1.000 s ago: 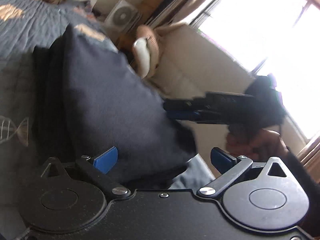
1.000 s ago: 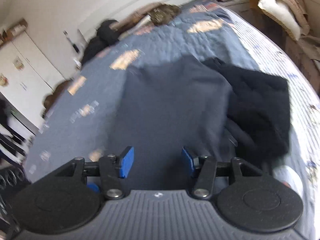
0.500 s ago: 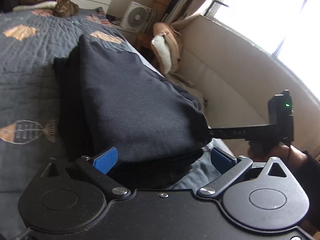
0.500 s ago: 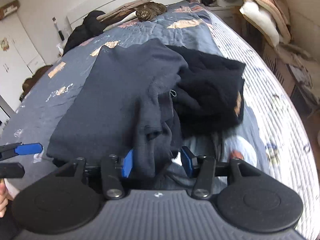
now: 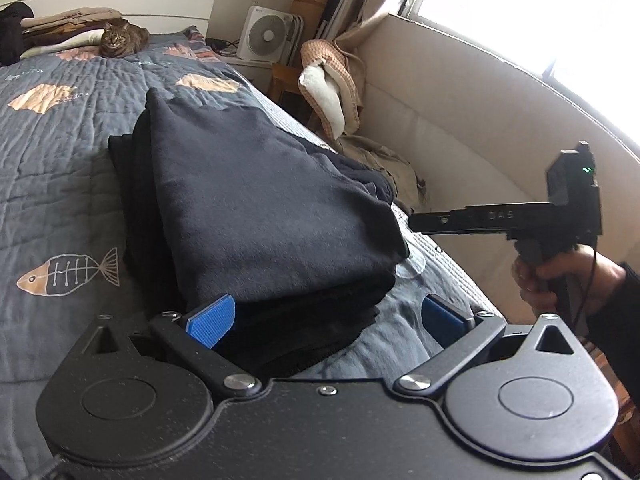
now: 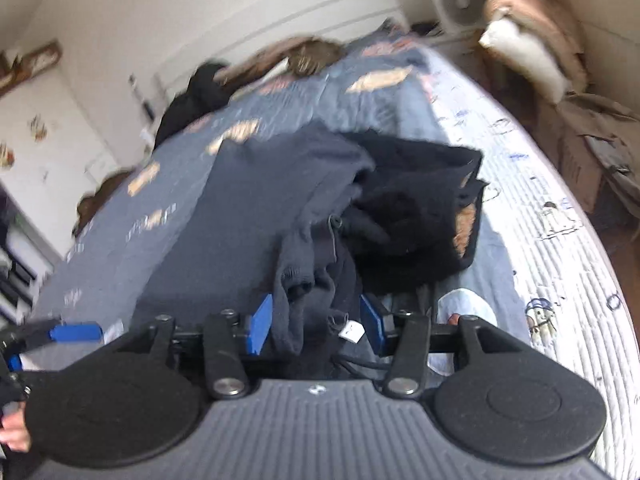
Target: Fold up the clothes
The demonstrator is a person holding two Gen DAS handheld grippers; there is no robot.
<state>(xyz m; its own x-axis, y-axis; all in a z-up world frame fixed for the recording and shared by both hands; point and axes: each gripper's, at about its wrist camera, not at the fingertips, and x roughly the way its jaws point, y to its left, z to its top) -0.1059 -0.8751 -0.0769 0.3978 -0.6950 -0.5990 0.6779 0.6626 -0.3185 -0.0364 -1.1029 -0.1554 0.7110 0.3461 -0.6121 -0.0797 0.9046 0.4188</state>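
A folded navy sweatshirt (image 5: 256, 200) lies on the bed's quilt (image 5: 52, 184), atop black garments (image 6: 416, 216). Left tongs (image 5: 326, 320) gape, released, at its 6 o'clock edge; right tongs (image 6: 316, 322) straddle its bunched hem, spread.

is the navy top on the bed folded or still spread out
Folded. The navy top lies doubled into a thick block on the black clothes, with a rounded fold along its near end; its right side looks bunched in the right wrist view.
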